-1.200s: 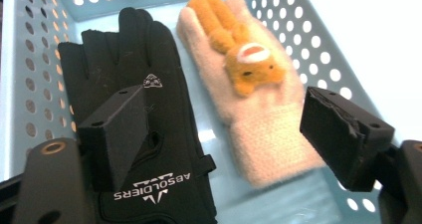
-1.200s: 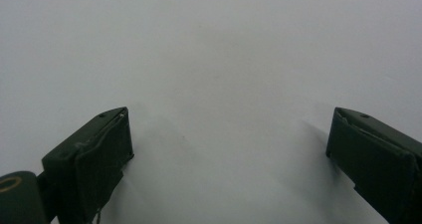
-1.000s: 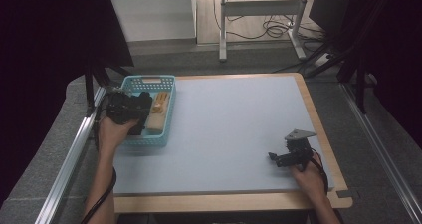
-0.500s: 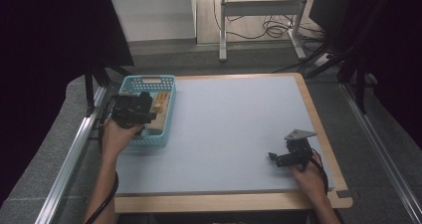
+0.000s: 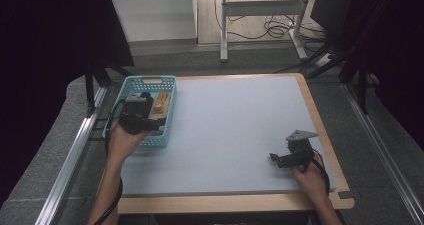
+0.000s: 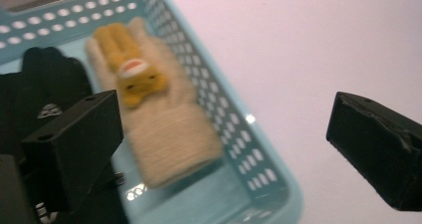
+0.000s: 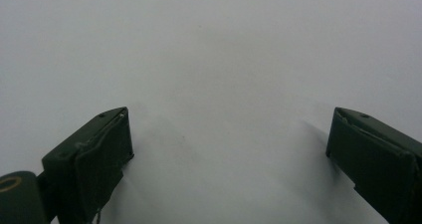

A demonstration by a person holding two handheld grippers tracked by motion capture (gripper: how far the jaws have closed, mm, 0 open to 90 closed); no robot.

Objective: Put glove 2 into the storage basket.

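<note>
**Left claw spread above the basket; right claw idle on the bench**

The left claw is positioned over the near end of the blue basket, which stands at the far-left corner of the bench. Its jaws have just been opening and now stand wide apart, with nothing gripped between them.

In the left gripper view, one jaw sits above the basket interior and the other above the bare bench surface, outside the basket wall. Between them lies the cream glove, flat on the basket floor alongside the wall nearest the middle of the bench. The glove carries a yellow animal figure on its back and has a ribbed cuff that points toward the camera. The jaws do not touch it. A black glove lies beside the cream glove, deeper in the basket and partly behind the nearer jaw.

The right claw is held low at the near-right part of the bench, well apart from the basket. In the right gripper view its jaws stand wide over the plain bench surface, with nothing between them.
</note>
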